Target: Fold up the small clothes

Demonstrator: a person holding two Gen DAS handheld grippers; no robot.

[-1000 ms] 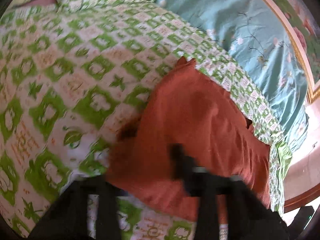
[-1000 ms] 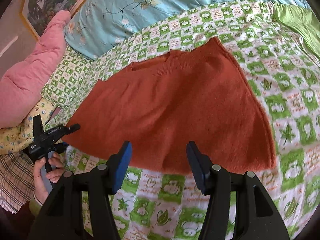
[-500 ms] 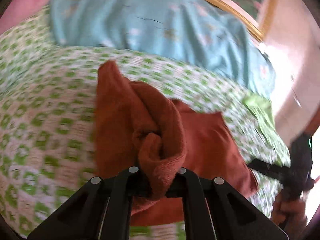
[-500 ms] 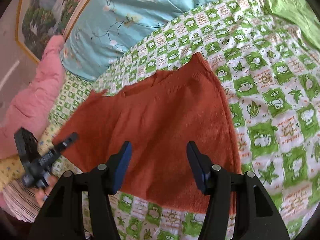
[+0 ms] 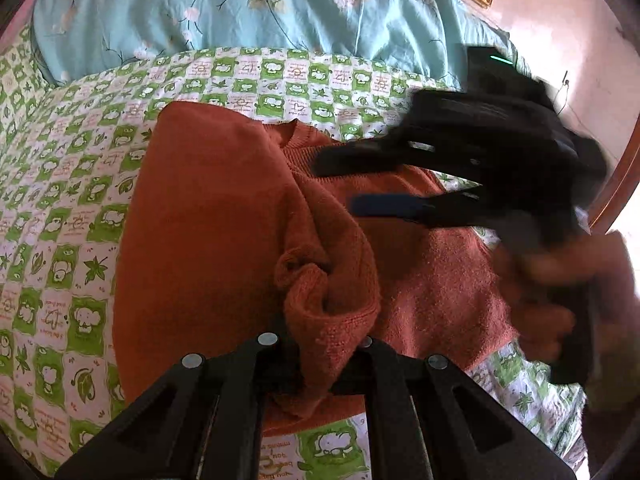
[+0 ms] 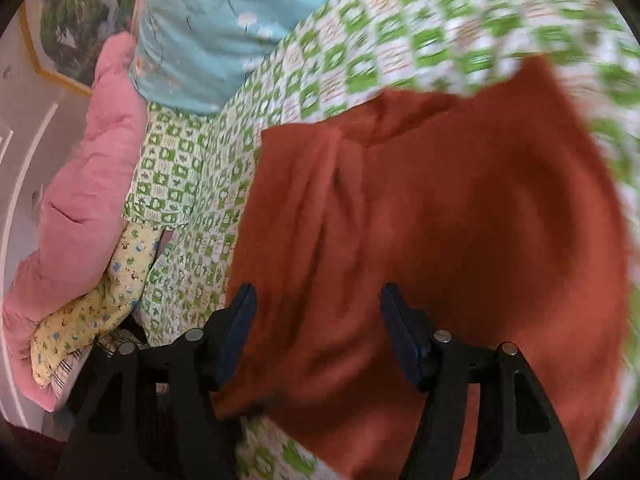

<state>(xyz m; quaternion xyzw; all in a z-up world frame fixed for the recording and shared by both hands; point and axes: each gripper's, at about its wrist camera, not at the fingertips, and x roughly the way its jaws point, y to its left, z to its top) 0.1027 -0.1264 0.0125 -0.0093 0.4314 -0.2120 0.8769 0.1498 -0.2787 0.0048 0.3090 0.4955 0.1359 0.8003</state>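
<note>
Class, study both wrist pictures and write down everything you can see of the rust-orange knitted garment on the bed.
The rust-orange knitted garment is a fuzzy, soft-looking knit with a ribbed neckline at its far edge. It lies on the green-and-white checked bedspread, partly folded: one side flap is turned over the middle. The left gripper is shut on a bunched corner of the flap. The right gripper stands open over the garment, its jaws having just widened, its blue pads apart, pressing on nothing.
</note>
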